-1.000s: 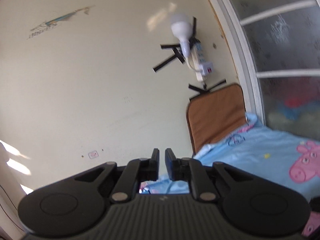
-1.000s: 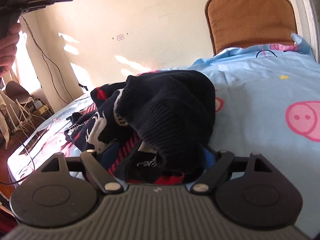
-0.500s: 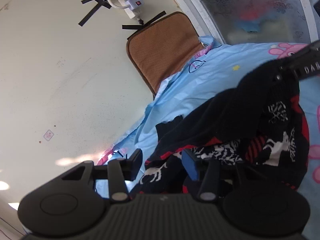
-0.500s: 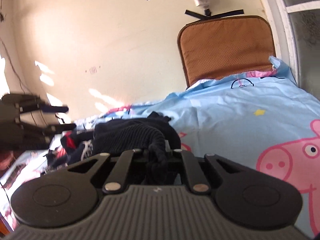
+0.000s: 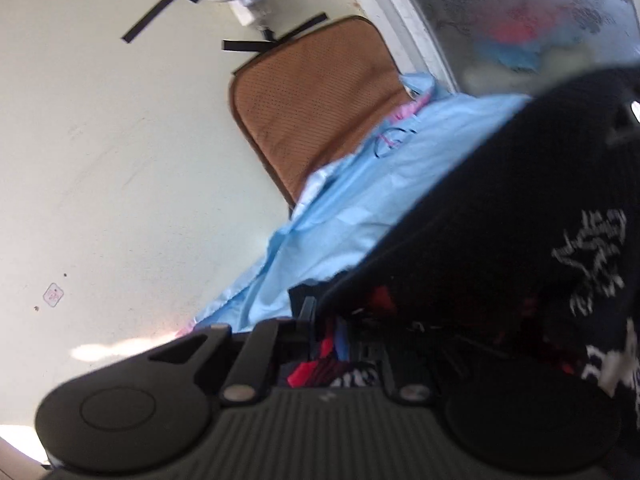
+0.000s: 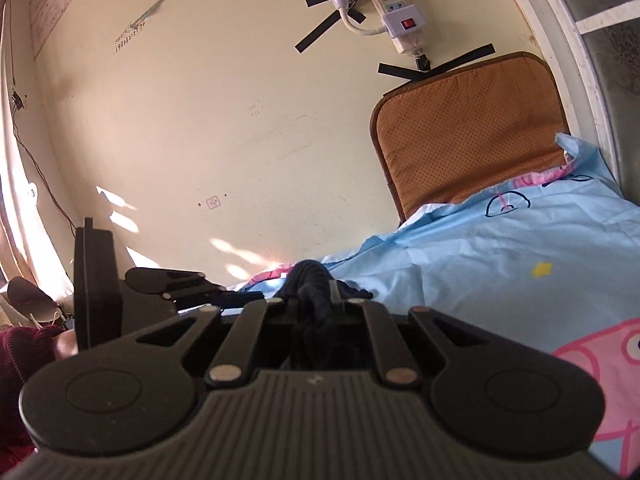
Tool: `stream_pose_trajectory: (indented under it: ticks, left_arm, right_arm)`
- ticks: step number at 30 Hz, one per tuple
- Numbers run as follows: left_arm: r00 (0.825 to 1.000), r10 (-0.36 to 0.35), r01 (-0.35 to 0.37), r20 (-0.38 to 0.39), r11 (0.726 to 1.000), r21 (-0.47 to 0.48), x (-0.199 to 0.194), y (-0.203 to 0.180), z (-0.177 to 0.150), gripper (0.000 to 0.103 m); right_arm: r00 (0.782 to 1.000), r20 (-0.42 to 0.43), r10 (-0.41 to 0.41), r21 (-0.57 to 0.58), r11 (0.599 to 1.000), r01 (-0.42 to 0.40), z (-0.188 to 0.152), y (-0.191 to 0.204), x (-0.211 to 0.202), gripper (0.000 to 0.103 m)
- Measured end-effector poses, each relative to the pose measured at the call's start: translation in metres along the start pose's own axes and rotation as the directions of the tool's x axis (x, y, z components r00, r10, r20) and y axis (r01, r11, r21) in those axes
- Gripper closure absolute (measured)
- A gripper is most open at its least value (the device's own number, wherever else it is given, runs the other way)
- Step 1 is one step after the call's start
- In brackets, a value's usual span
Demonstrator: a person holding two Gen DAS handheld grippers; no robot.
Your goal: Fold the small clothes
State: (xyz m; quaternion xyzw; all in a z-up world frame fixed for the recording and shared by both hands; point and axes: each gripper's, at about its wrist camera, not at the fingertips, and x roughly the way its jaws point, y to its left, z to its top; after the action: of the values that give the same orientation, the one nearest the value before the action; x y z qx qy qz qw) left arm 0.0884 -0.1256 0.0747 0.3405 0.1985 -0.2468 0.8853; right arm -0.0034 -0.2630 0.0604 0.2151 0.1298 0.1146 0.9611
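Note:
A dark knitted sweater with red and white patterns hangs over the right half of the left wrist view. My left gripper is shut on its lower edge, with red and black fabric pinched between the pads. In the right wrist view my right gripper is shut on a bunched fold of the same sweater, held just above the bed. The left gripper shows there low on the left, close beside the right one, held by a hand in a dark red sleeve.
A light blue bed sheet with pink pig prints spreads to the right. A brown cushion leans on the cream wall at the bed's head. A power strip is taped above it. A frosted window borders the right side.
The left gripper dropped from facing the wall down to the sweater, opened, then shut on its edge. The right gripper shut on the sweater and lifted it a little.

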Motion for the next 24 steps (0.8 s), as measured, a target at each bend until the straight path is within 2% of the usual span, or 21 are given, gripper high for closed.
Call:
stream_pose_trajectory:
  ticks: [1,3,4,5,6,10,13,15,17,18,19,20,21,22,24]
  left_arm:
    - [1.0,0.0,0.001,0.026,0.999,-0.047,-0.004,0.01,0.004,0.094]
    - [0.998,0.0,0.007,0.06,0.992,-0.125,-0.012,0.029,0.01,0.094]
    - [0.997,0.008,0.003,0.073,0.989,-0.151,-0.017,0.037,0.012,0.094]
    - [0.997,0.021,-0.009,0.077,0.987,-0.158,-0.021,0.04,0.013,0.094]
    - [0.996,0.035,-0.022,0.081,0.988,-0.155,-0.025,0.041,0.015,0.094]
    - [0.994,0.058,-0.043,0.09,0.987,-0.154,-0.038,0.041,0.016,0.094]
    - [0.992,0.069,-0.05,0.109,0.985,-0.168,-0.048,0.045,0.018,0.094]
    - [0.989,0.082,-0.059,0.119,0.982,-0.181,-0.056,0.048,0.02,0.094]
    - [0.985,0.103,-0.073,0.14,0.976,-0.204,-0.068,0.054,0.022,0.094]
    - [0.982,0.114,-0.08,0.148,0.973,-0.216,-0.075,0.057,0.022,0.094]
    - [0.979,0.131,-0.092,0.158,0.968,-0.234,-0.084,0.063,0.023,0.094]
    - [0.975,0.149,-0.105,0.167,0.963,-0.249,-0.094,0.069,0.023,0.094]
    - [0.967,0.176,-0.123,0.182,0.955,-0.27,-0.107,0.076,0.023,0.094]
    - [0.957,0.209,-0.145,0.199,0.945,-0.292,-0.121,0.083,0.023,0.094]
    - [0.933,0.276,-0.186,0.231,0.919,-0.348,-0.156,0.103,0.023,0.095]
  right_arm:
    - [1.0,0.005,-0.013,0.004,1.0,0.013,-0.003,-0.002,0.0,0.085]
    - [0.998,0.017,-0.058,0.019,0.998,0.058,-0.012,-0.005,-0.003,0.06]
    - [0.996,0.017,-0.085,0.029,0.996,0.084,-0.016,-0.006,-0.004,0.031]
    - [0.995,0.021,-0.102,0.044,0.994,0.101,-0.021,-0.006,-0.005,0.014]
    - [0.994,0.022,-0.102,0.061,0.993,0.101,-0.027,-0.006,-0.006,0.014]
    - [0.997,-0.077,-0.021,0.088,0.996,0.028,-0.054,0.006,-0.003,0.014]
    - [0.989,-0.141,0.038,0.019,0.999,-0.036,-0.074,0.027,-0.003,0.014]
    - [0.98,-0.192,0.047,-0.041,0.998,-0.056,-0.084,0.039,0.002,0.014]
    - [0.974,-0.228,0.005,-0.126,0.991,-0.034,-0.093,0.049,0.012,0.015]
    - [0.973,-0.229,-0.029,-0.159,0.987,-0.008,-0.094,0.051,0.016,0.019]
    - [0.968,-0.237,-0.077,-0.203,0.979,0.028,-0.094,0.051,0.023,0.06]
    - [0.963,-0.25,-0.104,-0.212,0.976,0.051,-0.088,0.05,0.028,0.088]
    - [0.968,-0.222,-0.115,-0.187,0.98,0.073,-0.077,0.046,0.028,0.09]
    - [0.983,-0.155,-0.095,-0.146,0.987,0.072,-0.06,0.042,0.021,0.09]
    - [0.997,-0.027,-0.075,-0.151,0.986,0.07,-0.026,0.045,0.004,0.091]
